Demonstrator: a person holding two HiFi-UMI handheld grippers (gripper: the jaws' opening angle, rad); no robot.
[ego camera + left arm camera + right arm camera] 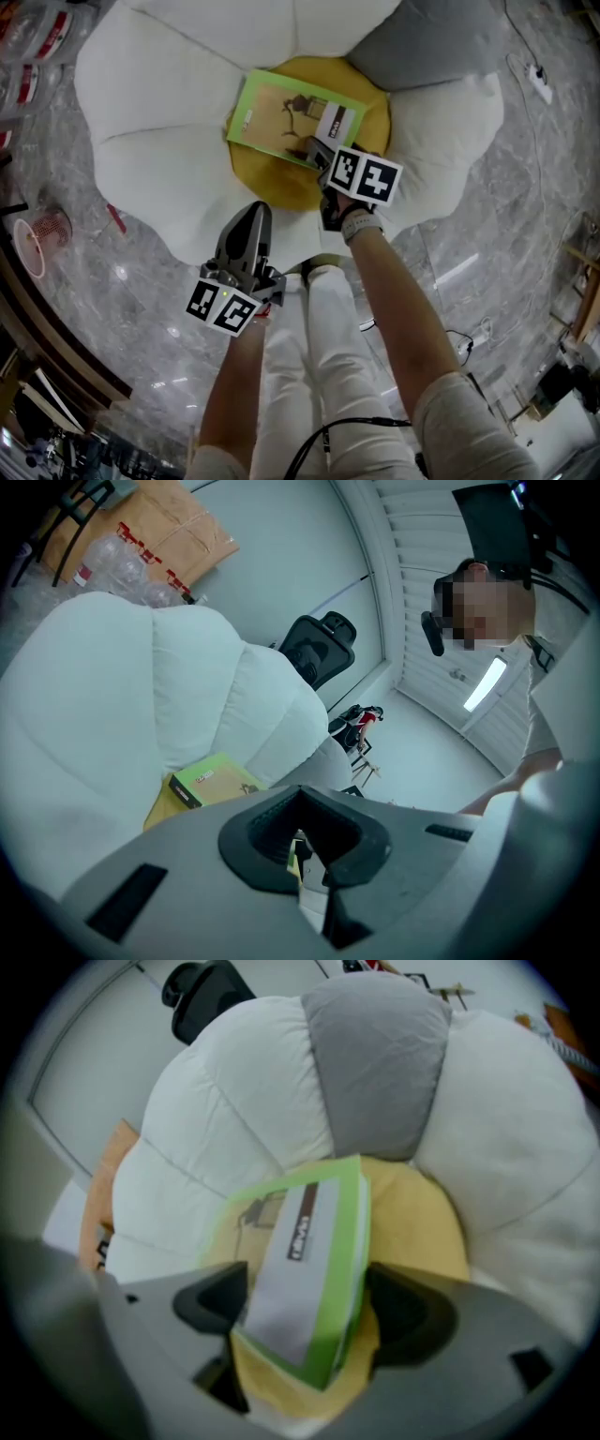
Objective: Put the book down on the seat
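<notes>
A green-edged book (291, 117) lies flat on the yellow centre (373, 105) of a flower-shaped seat with white petals (159, 75) and one grey petal (422, 47). My right gripper (314, 150) is at the book's near corner, jaws spread wide. In the right gripper view the book (305, 1260) sits between the two dark pads (217, 1299) of the right gripper (309, 1305), with yellow cushion (422, 1222) showing beside the right pad. My left gripper (251, 220) hovers at the seat's near edge, shut and empty. From the left gripper (305, 841) the book (211, 780) shows farther off.
A red mesh basket (37, 234) stands on the marble floor at the left. Packed bottles (28, 56) lie at the top left. A power strip (539, 82) and cables are at the right. The person's white-trousered legs (314, 366) are below. A black office chair (319, 649) stands behind the seat.
</notes>
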